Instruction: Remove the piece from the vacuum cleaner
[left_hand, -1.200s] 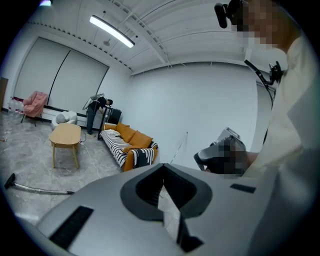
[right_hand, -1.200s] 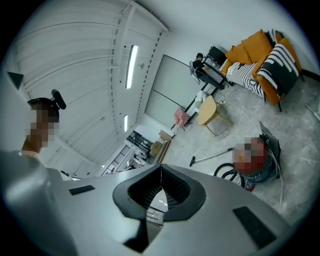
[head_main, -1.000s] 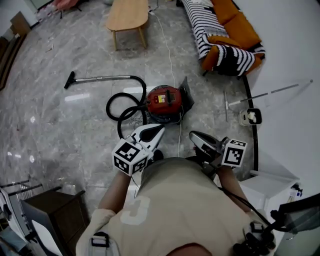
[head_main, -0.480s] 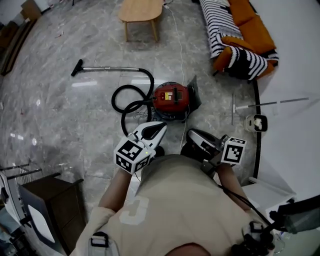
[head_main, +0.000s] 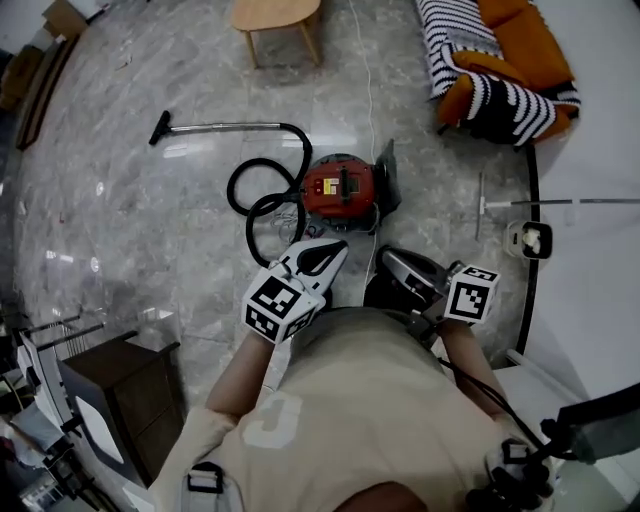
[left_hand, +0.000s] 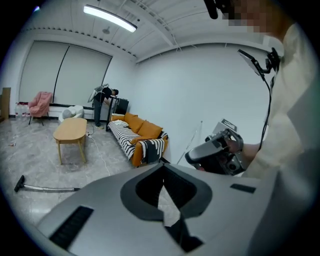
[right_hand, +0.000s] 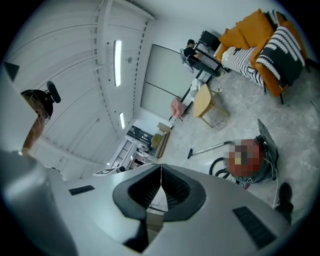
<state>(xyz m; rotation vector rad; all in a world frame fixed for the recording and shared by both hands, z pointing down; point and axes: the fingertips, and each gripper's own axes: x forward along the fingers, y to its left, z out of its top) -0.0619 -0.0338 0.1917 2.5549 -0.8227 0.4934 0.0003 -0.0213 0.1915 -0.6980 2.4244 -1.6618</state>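
A red canister vacuum cleaner (head_main: 340, 188) sits on the marble floor ahead of me, with a dark flap (head_main: 389, 184) standing up at its right side. Its black hose (head_main: 262, 196) loops to the left and runs into a metal wand (head_main: 220, 126) ending in a floor nozzle (head_main: 159, 130). My left gripper (head_main: 338, 246) hovers short of the vacuum, jaws shut and empty (left_hand: 163, 168). My right gripper (head_main: 384, 258) floats beside it, also shut on nothing (right_hand: 161, 166). In the right gripper view the vacuum (right_hand: 247, 155) lies at the right.
A wooden coffee table (head_main: 277, 14) stands far ahead, an orange sofa with a striped blanket (head_main: 500, 60) at the upper right. A power cord (head_main: 365, 70) runs across the floor. A dark cabinet (head_main: 120, 400) is at lower left, a long-handled tool (head_main: 560, 203) at right.
Both grippers have come forward toward the vacuum and sunk a little, and the view has shifted with the person. Both pairs of jaws stayed shut.
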